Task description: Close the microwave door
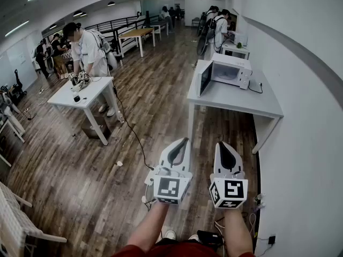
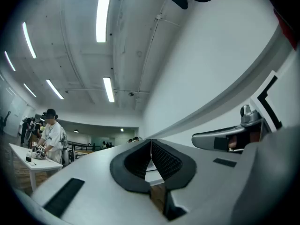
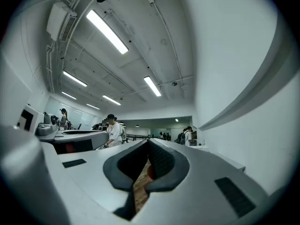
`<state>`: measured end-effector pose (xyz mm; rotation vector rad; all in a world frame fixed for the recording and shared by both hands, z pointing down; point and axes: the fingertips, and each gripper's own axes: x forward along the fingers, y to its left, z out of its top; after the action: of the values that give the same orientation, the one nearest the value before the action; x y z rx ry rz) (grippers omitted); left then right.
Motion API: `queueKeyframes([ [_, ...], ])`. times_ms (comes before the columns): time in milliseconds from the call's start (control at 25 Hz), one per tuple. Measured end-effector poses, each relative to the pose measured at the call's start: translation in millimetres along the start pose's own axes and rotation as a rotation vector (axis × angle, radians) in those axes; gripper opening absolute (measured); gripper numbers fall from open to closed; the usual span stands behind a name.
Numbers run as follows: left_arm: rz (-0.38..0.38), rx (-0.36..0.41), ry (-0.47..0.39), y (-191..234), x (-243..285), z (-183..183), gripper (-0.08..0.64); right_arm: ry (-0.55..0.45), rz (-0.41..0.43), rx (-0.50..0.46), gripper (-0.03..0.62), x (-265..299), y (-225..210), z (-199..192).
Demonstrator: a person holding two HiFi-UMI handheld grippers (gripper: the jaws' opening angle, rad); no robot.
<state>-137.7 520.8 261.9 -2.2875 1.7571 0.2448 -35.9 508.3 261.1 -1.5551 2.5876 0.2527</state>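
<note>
Risk: with left hand-held gripper and right hand-held gripper shut, empty, far from open microwave door, my hard shove could slide microwave along bench.

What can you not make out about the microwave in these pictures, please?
- Inside of the microwave: head view, too far and small to tell its contents.
- Handle on its open door: head view, too small.
- Both gripper views: microwave blocked by their own jaws.
</note>
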Motion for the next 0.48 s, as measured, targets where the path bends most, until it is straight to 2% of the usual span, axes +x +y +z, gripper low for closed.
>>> queueKeyframes([
  [480,0.0,0.004,0.011,-24,20,-8,0.028,-0.008,-0.02,0.004,0.025,-2,-33,-3],
])
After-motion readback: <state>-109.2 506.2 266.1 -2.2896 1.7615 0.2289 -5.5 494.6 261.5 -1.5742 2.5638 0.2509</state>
